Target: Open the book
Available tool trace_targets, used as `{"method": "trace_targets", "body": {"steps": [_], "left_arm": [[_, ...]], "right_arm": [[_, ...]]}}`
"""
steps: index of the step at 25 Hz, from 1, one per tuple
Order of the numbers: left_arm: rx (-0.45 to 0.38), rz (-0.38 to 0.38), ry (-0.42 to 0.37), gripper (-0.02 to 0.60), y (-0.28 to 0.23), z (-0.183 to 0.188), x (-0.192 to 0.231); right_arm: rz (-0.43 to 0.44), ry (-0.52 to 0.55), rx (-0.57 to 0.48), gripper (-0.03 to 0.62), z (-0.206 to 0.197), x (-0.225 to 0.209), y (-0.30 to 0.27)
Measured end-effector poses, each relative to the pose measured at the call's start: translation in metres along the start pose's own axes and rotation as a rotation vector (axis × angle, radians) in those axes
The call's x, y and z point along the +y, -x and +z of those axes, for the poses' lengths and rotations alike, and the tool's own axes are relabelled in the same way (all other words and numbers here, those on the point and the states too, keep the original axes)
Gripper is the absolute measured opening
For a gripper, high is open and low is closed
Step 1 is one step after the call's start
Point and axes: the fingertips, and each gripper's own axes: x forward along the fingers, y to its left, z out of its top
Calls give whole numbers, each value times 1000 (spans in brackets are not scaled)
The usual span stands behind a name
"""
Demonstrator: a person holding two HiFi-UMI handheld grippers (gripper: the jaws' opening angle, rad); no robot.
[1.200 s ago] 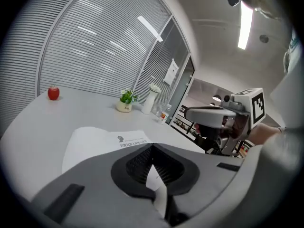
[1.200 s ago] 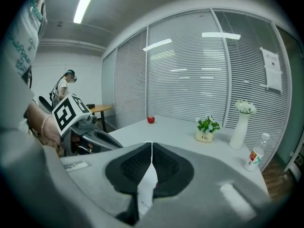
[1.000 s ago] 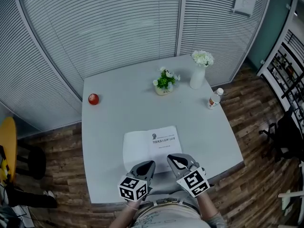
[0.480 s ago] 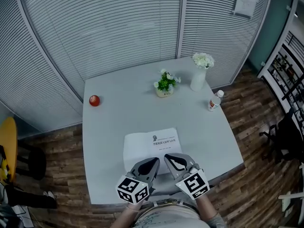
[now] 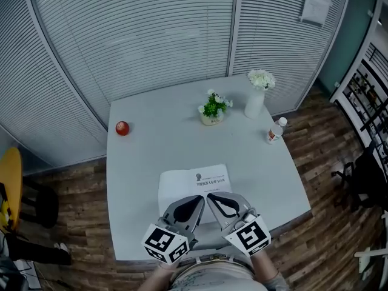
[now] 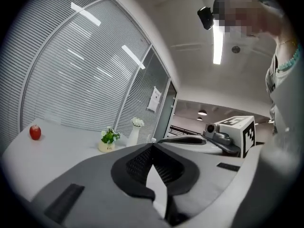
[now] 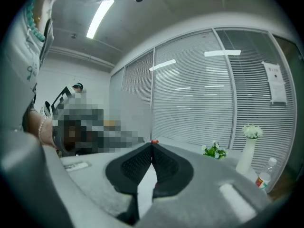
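A white book point(image 5: 194, 185) lies flat on the grey table point(image 5: 151, 156) near its front edge, with print on its right part and a plain white left part. My left gripper point(image 5: 199, 199) and right gripper point(image 5: 210, 197) hang side by side above the book's near edge, tips almost touching each other. Both are shut with nothing between the fingers. In the left gripper view the left gripper point(image 6: 152, 145) points level across the table, with the right gripper's marker cube point(image 6: 236, 132) beside it. The right gripper view shows the right gripper point(image 7: 152, 144) shut; the book is hidden there.
A red apple point(image 5: 122, 128) sits at the far left. At the back stand a small potted plant point(image 5: 212, 109), a white vase of flowers point(image 5: 256, 99) and a bottle point(image 5: 274, 130). Blinds close off the far side; a yellow chair point(image 5: 9, 187) is at the left.
Both grippers have risen toward the head camera and look larger. Their tips have drawn closer together. The book has not moved.
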Motion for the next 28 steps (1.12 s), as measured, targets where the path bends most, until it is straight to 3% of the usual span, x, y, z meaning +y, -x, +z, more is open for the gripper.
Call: {"method": "trace_targets", "body": {"steps": [9, 28], "left_arm": [[-65, 41, -46, -2, 4, 23, 1], [-31, 50, -45, -2, 3, 13, 1]], "right_arm": [[5, 18, -86, 3, 33, 0, 3], [11, 15, -52, 3, 26, -2, 5]]}}
